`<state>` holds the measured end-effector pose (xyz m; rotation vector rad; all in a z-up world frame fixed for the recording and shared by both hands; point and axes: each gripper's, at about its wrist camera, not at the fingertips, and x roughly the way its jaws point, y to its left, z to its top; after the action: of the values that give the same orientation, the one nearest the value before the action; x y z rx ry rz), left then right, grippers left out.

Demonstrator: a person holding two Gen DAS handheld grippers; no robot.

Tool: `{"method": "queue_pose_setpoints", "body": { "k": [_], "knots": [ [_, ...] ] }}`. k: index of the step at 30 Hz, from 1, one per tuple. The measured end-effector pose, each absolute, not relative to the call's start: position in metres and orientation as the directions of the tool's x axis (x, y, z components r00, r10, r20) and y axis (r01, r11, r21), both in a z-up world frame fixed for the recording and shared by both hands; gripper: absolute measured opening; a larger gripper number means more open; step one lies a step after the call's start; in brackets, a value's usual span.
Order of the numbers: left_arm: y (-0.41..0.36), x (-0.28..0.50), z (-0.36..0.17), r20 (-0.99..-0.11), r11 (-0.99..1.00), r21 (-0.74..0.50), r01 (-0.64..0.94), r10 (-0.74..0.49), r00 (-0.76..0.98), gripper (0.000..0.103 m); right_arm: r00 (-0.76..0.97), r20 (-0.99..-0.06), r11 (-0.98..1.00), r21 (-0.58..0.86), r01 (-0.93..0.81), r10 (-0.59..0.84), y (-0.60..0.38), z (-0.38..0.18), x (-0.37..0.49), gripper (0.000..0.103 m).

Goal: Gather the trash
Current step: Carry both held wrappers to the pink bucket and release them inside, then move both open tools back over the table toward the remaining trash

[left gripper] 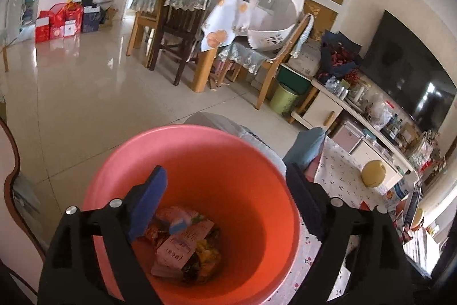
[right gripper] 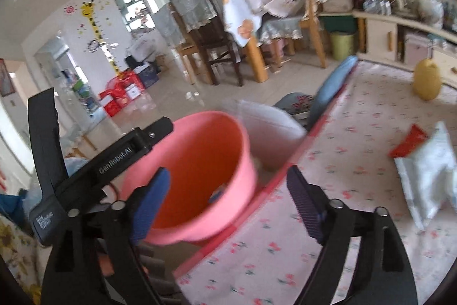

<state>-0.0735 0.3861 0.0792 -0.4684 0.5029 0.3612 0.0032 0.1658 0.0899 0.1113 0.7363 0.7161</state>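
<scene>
Above the pink bucket (left gripper: 200,162), left gripper (left gripper: 225,199) and right gripper (right gripper: 228,199) gape wide, empty.

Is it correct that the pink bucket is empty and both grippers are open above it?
Not quite: the pink bucket is not empty. The left wrist view shows wrappers and paper packets lying at its bottom. The rest holds: the left gripper and the right gripper are both open, nothing between their fingers.

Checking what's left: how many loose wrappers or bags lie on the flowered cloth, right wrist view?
2: a red wrapper near the right edge, a pale plastic bag just below it. Others may lie outside the frame.
</scene>
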Motion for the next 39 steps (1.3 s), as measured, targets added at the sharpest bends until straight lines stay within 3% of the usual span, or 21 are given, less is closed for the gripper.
{"method": "queue_pose_setpoints", "body": {
  "k": [8,17,29,33,39],
  "knots": [
    [0.358,-0.075,0.087,-0.407,0.888,-0.35,-0.299,0.143,0.902,0.09,0.576,-0.624,0.832,0.244,-0.498,0.528,0.124,0.076,-0.015,0.089],
    [0.324,-0.069,0.094,-0.366,0.948,-0.258,-0.188,0.084,0.927,0.09,0.637,-0.636,0.873,0.126,-0.471,0.436,0.083,0.069,-0.042,0.092],
    [0.28,-0.059,0.095,-0.421,0.986,-0.096,-0.133,0.081,0.904,0.09,0.663,-0.638,0.89,0.077,-0.45,0.391,0.048,0.066,-0.066,0.095],
    [0.275,-0.049,0.088,-0.49,0.985,-0.119,-0.123,0.05,0.87,0.09,0.665,-0.639,0.894,0.083,-0.441,0.387,0.039,0.065,-0.071,0.095],
    [0.263,-0.046,0.084,-0.511,0.986,-0.114,-0.118,0.043,0.858,0.09,0.681,-0.624,0.9,0.086,-0.428,0.383,0.026,0.068,-0.077,0.095]
  ]
}}
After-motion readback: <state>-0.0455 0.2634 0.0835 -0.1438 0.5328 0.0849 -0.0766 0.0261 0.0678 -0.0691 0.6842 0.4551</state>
